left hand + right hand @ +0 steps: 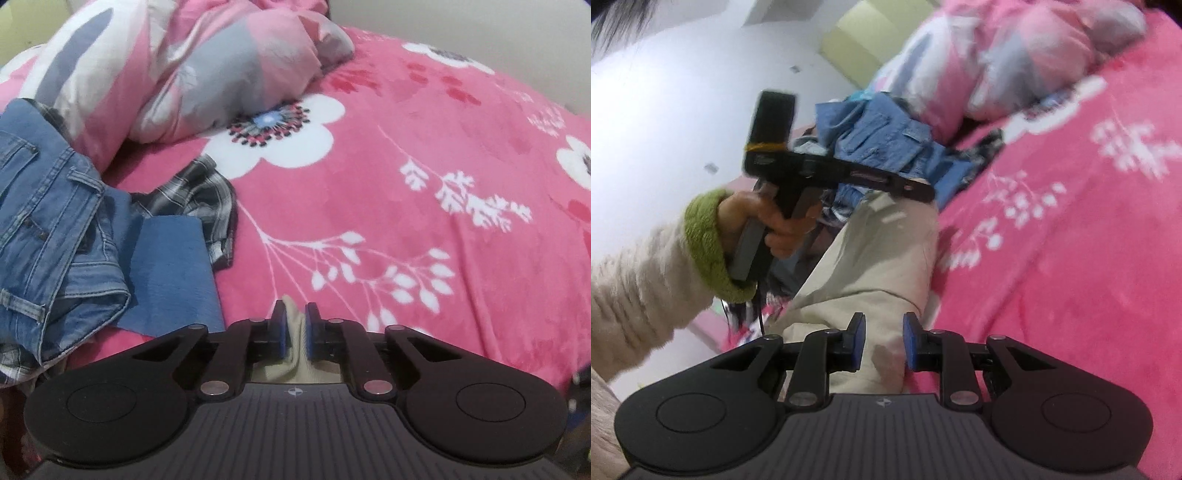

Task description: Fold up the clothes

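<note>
A beige garment [879, 251] is stretched between my two grippers above the near edge of the bed. My left gripper [295, 325] is shut on a bunched end of it, and beige cloth [295, 343] fills the narrow gap between its blue pads. The right wrist view shows that left gripper [929, 194] from the side, held by a hand [775, 221] in a green-cuffed sleeve. My right gripper [884, 343] clamps the thicker near end of the garment, with its fingers a little apart around the cloth.
A pink floral blanket [406, 184] covers the bed. On its left side lie blue jeans [55, 221], a flat blue cloth [173, 273] and a plaid shirt [199, 199]. A crumpled pink, grey and white duvet [166, 74] is heaped at the back left.
</note>
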The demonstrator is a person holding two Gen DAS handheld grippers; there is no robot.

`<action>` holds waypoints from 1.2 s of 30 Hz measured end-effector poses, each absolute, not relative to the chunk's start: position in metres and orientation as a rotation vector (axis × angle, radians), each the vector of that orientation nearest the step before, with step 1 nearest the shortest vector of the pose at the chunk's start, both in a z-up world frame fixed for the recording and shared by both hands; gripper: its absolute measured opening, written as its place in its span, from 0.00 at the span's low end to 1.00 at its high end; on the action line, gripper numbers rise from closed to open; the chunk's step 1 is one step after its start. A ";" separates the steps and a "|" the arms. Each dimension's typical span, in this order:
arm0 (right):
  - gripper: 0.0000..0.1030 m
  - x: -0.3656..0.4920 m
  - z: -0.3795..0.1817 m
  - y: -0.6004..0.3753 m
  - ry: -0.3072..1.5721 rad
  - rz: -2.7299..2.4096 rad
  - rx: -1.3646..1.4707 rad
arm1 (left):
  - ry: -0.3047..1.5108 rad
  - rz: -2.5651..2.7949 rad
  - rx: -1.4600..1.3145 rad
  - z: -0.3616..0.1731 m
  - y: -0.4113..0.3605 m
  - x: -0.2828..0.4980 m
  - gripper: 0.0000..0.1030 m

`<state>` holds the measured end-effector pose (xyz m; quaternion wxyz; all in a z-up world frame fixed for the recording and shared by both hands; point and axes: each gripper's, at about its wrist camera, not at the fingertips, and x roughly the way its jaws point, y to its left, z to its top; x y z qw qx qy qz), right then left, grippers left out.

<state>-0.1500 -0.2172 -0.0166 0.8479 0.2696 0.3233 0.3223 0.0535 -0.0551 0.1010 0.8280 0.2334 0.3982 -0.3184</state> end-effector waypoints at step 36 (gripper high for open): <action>0.01 -0.143 0.028 -0.185 0.633 0.868 0.209 | 0.810 -0.654 0.430 0.088 -0.041 0.071 0.03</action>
